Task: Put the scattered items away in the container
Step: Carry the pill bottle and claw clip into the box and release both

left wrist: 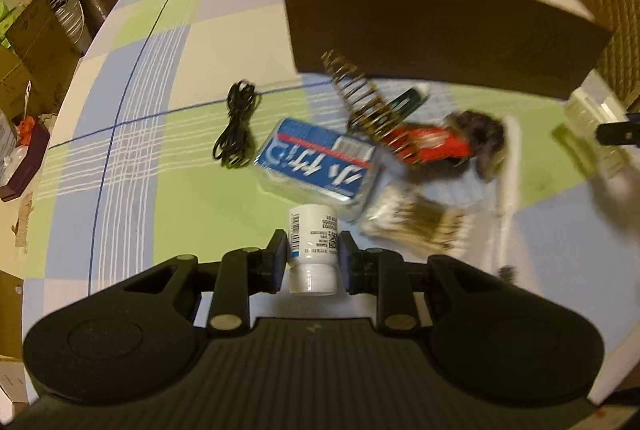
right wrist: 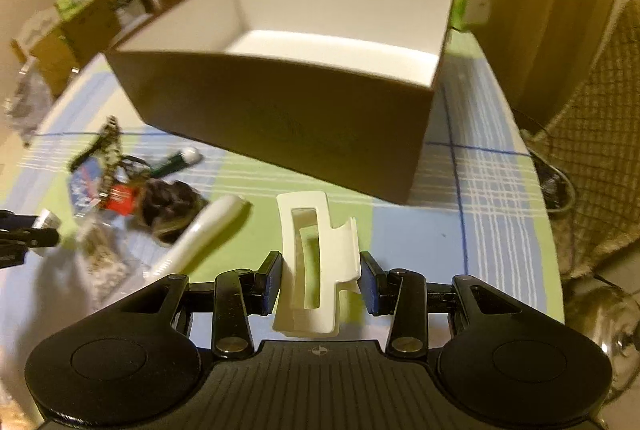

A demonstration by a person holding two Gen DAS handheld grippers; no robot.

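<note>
One cable (left wrist: pixel 236 126), one blue pack (left wrist: pixel 320 160), one spring (left wrist: pixel 364 102) and one box (right wrist: pixel 280 78) lie on the table (left wrist: pixel 160 190); blurred items beside them are perhaps several. Left gripper (left wrist: pixel 313 256) clamps one white bottle (left wrist: pixel 313 248) between its pads. Right gripper (right wrist: pixel 320 280) grips one white clip (right wrist: pixel 316 262), near the box's front wall.

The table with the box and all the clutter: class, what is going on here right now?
A person is tidying with a gripper in each hand. The left gripper is shut on a small white bottle, and the right gripper is shut on a white hair clip. The brown box looks empty so far. A black cable, a blue packet, a metal spring and other bits lie on the checked tablecloth.
</note>
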